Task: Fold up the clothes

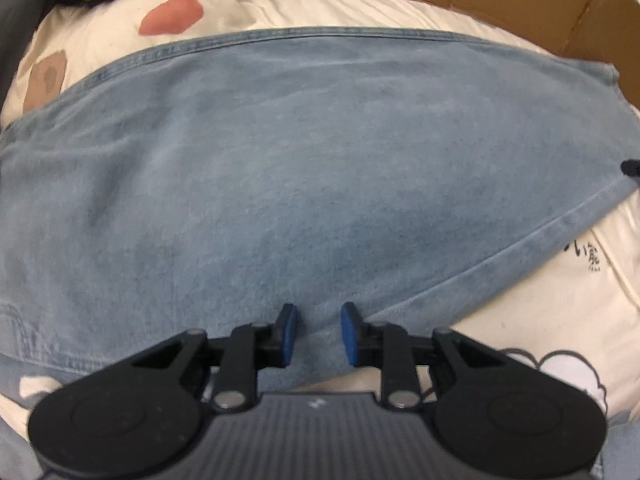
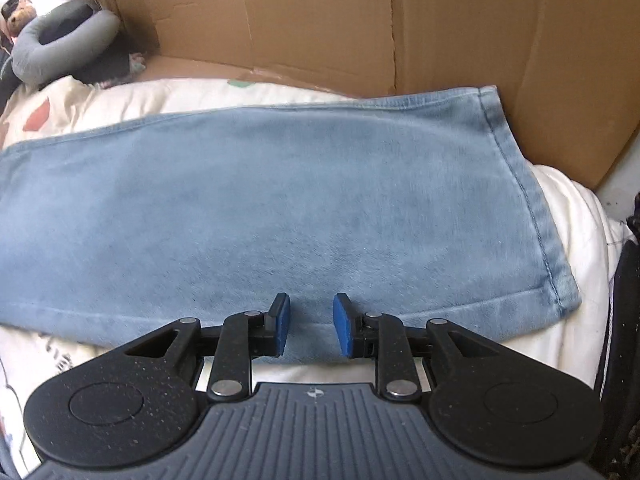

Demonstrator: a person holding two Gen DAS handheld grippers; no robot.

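Note:
Light blue jeans [image 1: 300,168] lie flat and folded lengthwise across a cream printed duvet [image 1: 540,300]. My left gripper [image 1: 319,334] hovers over their near edge, its blue pads apart, with flat denim showing in the gap and nothing pinched. The right wrist view shows the leg end of the jeans [image 2: 280,208], with the stitched hem [image 2: 532,208] on the right. My right gripper [image 2: 311,328] also stands open at the near edge, denim lying flat between its pads.
A brown cardboard wall [image 2: 320,20] stands behind the bed, also seen as cardboard [image 1: 520,8] at the far right. A grey neck pillow [image 2: 60,44] and a plush toy [image 2: 16,12] lie at the far left. A dark object [image 2: 624,320] borders the bed's right side.

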